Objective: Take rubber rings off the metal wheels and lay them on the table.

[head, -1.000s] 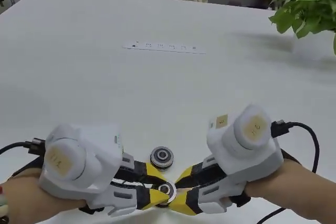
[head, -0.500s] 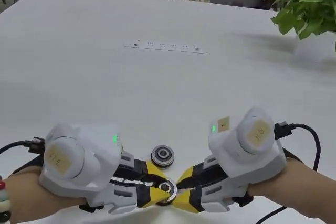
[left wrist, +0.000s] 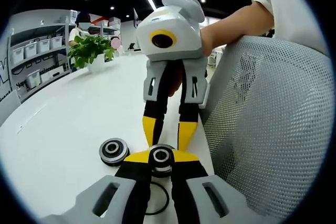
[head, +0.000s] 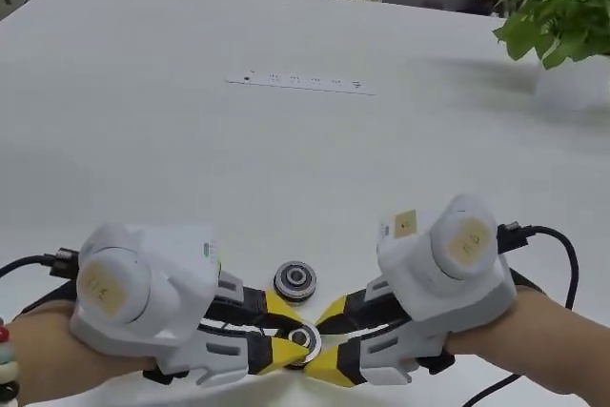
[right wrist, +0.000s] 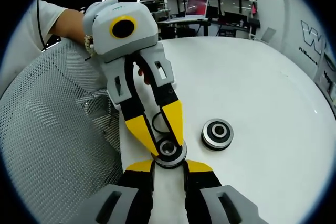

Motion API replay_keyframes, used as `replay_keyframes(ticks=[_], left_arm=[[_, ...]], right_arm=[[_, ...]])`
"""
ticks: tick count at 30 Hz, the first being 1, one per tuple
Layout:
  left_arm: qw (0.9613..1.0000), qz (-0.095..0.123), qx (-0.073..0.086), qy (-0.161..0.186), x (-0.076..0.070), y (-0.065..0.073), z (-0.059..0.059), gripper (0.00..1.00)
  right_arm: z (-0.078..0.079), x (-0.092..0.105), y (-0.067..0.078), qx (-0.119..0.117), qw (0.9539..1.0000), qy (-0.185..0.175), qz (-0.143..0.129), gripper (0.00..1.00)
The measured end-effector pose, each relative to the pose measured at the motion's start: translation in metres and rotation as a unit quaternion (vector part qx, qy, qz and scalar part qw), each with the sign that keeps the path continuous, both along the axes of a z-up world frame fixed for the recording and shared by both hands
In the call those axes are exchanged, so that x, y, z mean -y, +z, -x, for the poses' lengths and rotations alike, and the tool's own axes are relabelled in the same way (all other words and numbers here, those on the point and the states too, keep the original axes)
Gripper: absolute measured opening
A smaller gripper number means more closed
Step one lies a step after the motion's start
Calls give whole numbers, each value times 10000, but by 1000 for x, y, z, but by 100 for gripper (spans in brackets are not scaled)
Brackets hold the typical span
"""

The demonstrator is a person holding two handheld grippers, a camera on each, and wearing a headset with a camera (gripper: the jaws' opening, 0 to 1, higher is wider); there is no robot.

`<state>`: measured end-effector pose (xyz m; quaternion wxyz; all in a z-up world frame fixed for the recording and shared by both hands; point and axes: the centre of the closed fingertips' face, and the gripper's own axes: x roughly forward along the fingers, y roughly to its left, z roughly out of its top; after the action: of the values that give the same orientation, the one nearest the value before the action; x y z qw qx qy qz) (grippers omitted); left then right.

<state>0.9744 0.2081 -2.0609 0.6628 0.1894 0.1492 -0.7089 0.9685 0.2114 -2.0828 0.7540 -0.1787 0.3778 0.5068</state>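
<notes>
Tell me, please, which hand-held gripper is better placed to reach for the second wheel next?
Right, I think. The left hand-held gripper pinches the near wheel, so it is occupied; the right hand-held gripper looks looser on it, and the second wheel lies just ahead of its jaws.

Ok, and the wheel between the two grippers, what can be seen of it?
The metal wheel is round, with a silvery rim, a dark inner band and a bearing-like hub. It lies flat on the white table. The left gripper clamps it with its yellow fingers; the right gripper meets it from the opposite side.
</notes>
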Motion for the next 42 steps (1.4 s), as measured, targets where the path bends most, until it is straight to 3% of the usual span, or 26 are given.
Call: replay_keyframes(ticks=[7,10,12,13,17,18,19,21,25,27,30,34,37,41,42], left_arm=[[10000,-7,17,20,0,0,0,8],[10000,-10,25,29,-1,0,-1,8],[10000,-5,7,36,-1,0,-1,8],[10000,-3,12,36,-1,0,-1,8],[10000,-16,22,16,-1,0,-1,8],[10000,-16,26,15,-1,0,-1,8],[10000,-13,30,19,-1,0,-1,8],[10000,-18,36,25,-1,0,-1,8],[10000,-57,29,0,-4,0,-3,8],[10000,-82,27,-23,-5,0,-4,8],[9999,-136,57,-61,-5,0,-3,8],[9998,-191,60,-53,-5,0,-3,8],[9998,-192,18,-17,-5,0,-4,8],[9998,-178,53,-9,-4,0,-3,8],[9998,-182,61,-12,-4,0,-3,8]], right_arm=[[1,3,0,-42,10000,-11,13,12],[2,3,0,114,9997,140,156,8],[-1,9,-4,133,9995,12,282,0],[0,5,-3,27,9999,-8,136,0],[-3,7,-2,0,9998,-101,191,0],[-3,7,-2,-64,9996,-181,184,0],[-3,8,-3,-291,9986,-430,139,0],[-5,9,-3,-419,9970,-644,129,0],[-10,11,1,-777,9890,-1255,-82,0],[-10,12,2,-1124,9798,-1633,-262,0],[-11,15,3,-1234,9760,-1763,-332,0],[-11,14,6,-1595,9617,-2154,-580,0],[-13,13,8,-1918,9453,-2484,-890,0],[-13,13,11,-2107,9355,-2623,-1083,0],[-12,12,12,-2190,9312,-2668,-1174,0]])
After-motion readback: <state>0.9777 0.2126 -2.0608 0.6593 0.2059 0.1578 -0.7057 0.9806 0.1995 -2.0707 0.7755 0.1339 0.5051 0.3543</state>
